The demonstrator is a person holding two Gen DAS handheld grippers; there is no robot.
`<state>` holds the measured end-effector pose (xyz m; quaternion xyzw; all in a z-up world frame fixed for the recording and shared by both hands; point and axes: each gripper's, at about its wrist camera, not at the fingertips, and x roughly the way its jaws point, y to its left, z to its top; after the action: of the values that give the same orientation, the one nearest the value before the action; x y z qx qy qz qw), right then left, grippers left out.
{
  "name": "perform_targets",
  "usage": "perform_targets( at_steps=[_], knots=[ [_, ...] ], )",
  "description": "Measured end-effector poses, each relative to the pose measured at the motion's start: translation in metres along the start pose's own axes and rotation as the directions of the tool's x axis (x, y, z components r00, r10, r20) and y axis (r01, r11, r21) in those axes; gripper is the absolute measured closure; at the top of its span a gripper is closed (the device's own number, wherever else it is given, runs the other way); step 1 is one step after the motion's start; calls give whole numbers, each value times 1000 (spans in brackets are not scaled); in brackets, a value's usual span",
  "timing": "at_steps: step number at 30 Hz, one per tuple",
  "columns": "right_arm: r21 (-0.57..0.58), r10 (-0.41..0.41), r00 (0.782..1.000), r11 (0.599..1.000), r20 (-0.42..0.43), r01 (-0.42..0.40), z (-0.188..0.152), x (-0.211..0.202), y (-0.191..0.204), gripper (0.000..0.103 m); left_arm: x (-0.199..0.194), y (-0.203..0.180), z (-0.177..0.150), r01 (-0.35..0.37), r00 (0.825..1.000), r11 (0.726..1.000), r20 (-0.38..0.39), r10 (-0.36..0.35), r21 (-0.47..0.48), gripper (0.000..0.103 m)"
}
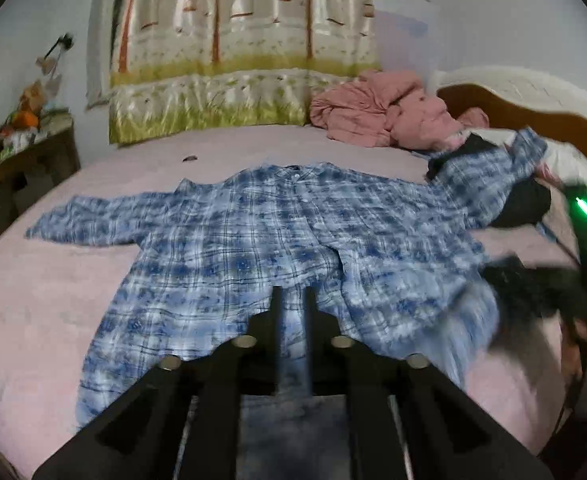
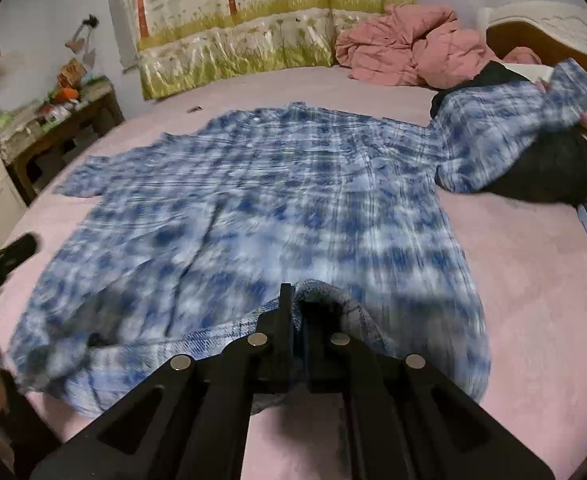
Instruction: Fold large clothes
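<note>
Barely started: the shirt (image 1: pixel 277 240) lies spread flat on the bed (image 1: pixel 33 320), no fold made, hem at 6 o'clock pinched in both left gripper (image 1: pixel 293 300) and right gripper (image 2: pixel 298 300) jaws.

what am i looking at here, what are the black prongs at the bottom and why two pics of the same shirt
The black prongs are hand-held grippers: a person carries one in each hand, and each has a wide-angle camera looking along its two fingers. So one picture is from the left gripper, the other from the right gripper.

Both look at a blue plaid shirt spread out on a pink bed, with one sleeve draped over a dark bundle and a pink quilt bunched near the headboard.

Each gripper pinches the shirt's near hem: cloth sits between the left gripper's fingers, and the right gripper is shut on a bunched fold. The pictures are blurred.
</note>
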<state>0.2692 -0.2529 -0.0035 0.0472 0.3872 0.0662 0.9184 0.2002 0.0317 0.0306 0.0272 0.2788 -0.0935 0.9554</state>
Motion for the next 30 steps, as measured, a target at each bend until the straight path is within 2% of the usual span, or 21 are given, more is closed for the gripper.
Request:
perform_targets(
  at_steps=[2, 4, 6, 8, 10, 11, 12, 13, 14, 15, 16, 19, 21, 25, 28, 30],
  knots=[
    [16, -12, 1000, 1000, -25, 12, 12, 22, -7, 100, -1, -2, -7, 9, 1000, 1000, -6, -9, 10, 29],
    [43, -7, 998, 999, -55, 9, 20, 39, -17, 100, -1, 0, -15, 37, 999, 999, -21, -37, 8, 21],
    [61, -3, 997, 998, -72, 8, 24, 52, -22, 100, 2, -2, -25, 60, 996, 998, -69, -57, 34, 18],
    [74, 17, 995, 997, -94, -10, 22, 60, -27, 100, 12, -6, -36, 37, 992, 996, -120, -28, 77, 16],
    [64, 31, 994, 998, -105, -25, 18, 61, -28, 99, 33, -8, -53, -33, 976, 988, -207, 64, 149, 16],
    [58, 33, 994, 998, -103, -27, 16, 60, -28, 98, 44, -7, -61, -70, 961, 983, -253, 112, 170, 16],
    [49, 38, 994, 998, -101, -34, 15, 56, -28, 92, 52, -5, -67, -94, 947, 979, -286, 144, 181, 16],
    [35, 43, 994, 999, -105, -39, 14, 52, -28, 77, 53, -4, -70, -101, 946, 979, -288, 150, 175, 16],
    [20, 49, 993, 999, -105, -47, 12, 47, -28, 67, 50, 1, -70, -111, 952, 983, -269, 147, 145, 16],
    [3, 64, 993, 998, -97, -64, 9, 39, -28, 50, 45, 6, -69, -132, 954, 983, -254, 161, 125, 16],
    [-13, 79, 993, 997, -83, -80, 6, 29, -28, 41, 41, 9, -68, -150, 955, 982, -239, 174, 117, 16],
    [-60, 47, 998, 997, -50, -50, -3, 1, -30, 36, 17, 21, -63, -208, 961, 972, -164, 224, 107, 16],
    [-64, 29, 999, 997, -29, -30, -10, -16, -38, 35, 2, 32, -65, -219, 961, 969, -149, 234, 112, 16],
    [-98, -60, 998, 993, 11, 61, -26, -38, -58, 31, -10, 52, -75, -261, 951, 951, -127, 282, 165, 16],
    [-135, -129, 992, 983, 4, 128, -35, -37, -70, 31, -10, 68, -78, -227, 948, 962, -190, 254, 153, 16],
    [-165, -67, 998, 984, -1, 66, -38, -38, -68, 31, -11, 74, -83, -187, 952, 976, -224, 208, 112, 16]
  ],
)
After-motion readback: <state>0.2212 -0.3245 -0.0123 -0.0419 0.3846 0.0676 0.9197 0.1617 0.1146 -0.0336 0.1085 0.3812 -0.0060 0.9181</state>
